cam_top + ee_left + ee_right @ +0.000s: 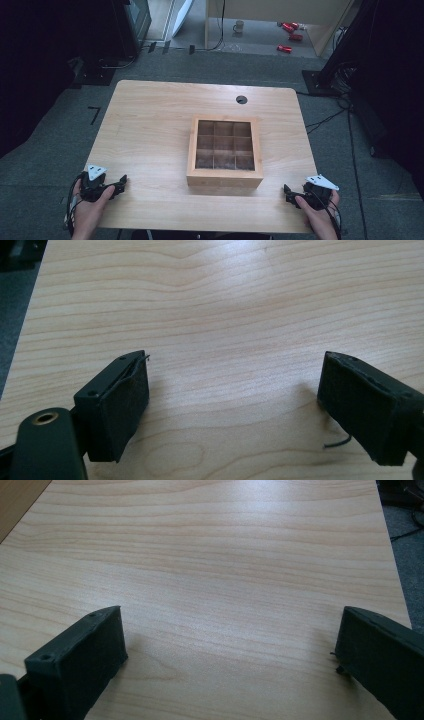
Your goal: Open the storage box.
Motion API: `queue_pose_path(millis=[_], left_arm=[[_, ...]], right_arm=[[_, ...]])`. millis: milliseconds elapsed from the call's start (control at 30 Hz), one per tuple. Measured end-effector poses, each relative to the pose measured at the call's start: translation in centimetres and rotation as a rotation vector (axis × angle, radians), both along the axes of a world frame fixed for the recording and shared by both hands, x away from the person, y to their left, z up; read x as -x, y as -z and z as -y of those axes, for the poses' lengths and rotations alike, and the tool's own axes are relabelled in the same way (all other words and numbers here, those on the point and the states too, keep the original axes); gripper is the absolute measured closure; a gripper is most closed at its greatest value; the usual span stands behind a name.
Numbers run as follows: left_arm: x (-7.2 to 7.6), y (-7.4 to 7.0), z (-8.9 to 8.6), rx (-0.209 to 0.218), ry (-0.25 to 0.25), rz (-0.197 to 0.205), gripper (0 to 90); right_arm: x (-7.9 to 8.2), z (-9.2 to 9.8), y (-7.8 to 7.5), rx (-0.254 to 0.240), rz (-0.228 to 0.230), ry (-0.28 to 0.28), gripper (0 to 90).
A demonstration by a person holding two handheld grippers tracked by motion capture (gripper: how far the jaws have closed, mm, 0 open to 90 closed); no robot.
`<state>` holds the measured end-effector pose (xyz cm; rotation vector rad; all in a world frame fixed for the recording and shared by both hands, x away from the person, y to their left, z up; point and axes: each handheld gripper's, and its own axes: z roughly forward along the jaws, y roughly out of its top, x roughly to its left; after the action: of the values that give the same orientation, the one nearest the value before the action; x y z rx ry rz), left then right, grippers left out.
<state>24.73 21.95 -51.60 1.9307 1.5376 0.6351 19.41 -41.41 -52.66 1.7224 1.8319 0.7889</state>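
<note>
A light wooden table [150, 130] with rounded corners is seen from above, and a wooden box [225, 176] divided into nine compartments is set right of its middle, nearer the right edge than the left. The box's front wall lies near the table's near edge, with a strip of bare wood left in front of it. A wide bare stretch of tabletop is left open to the left of the box, and a narrower one to its right. Behind the box, a round cable hole [241, 99] is cut near the far edge. Dark carpet surrounds the table on all sides.

The left gripper [121, 183] is held low at the near left corner, well apart from the box, with its jaws turned toward the middle of the table. In the left gripper view its jaws are spread wide over bare wood, with nothing between them; the pads [125, 410] are seen just above or on the surface, and which cannot be told. The right gripper [288, 193] is held at the near right corner, near the box's front right corner but apart from it. In the right gripper view its jaws are likewise spread wide, nothing is gripped, and the table's right edge is seen just beyond the right-hand jaw.

No brand, label or legible writing is to be made out on the box, the table or the grippers.
</note>
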Motion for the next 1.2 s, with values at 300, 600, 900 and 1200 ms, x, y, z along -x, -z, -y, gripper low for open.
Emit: queue_pose_path(millis=[300,600,900,1200], left_arm=[[-0.2,-1.2,2.0,0.095,0.040,0.017,9.7],[0.1,-2.4,4.4,0.150,0.103,0.047,9.7],[0.7,-3.8,7.3,0.167,0.184,0.069,11.2],[0.8,-4.3,9.9,0.156,0.258,0.072,12.8]], right_arm=[[0.0,-0.2,0.0,0.003,0.002,0.014,0.0],[-0.1,-0.2,0.0,0.002,-0.001,0.008,0.0],[-0.1,-0.5,-0.2,0.006,-0.016,0.039,0.0],[0.2,-1.5,-1.7,0.006,0.015,0.022,1.8]])
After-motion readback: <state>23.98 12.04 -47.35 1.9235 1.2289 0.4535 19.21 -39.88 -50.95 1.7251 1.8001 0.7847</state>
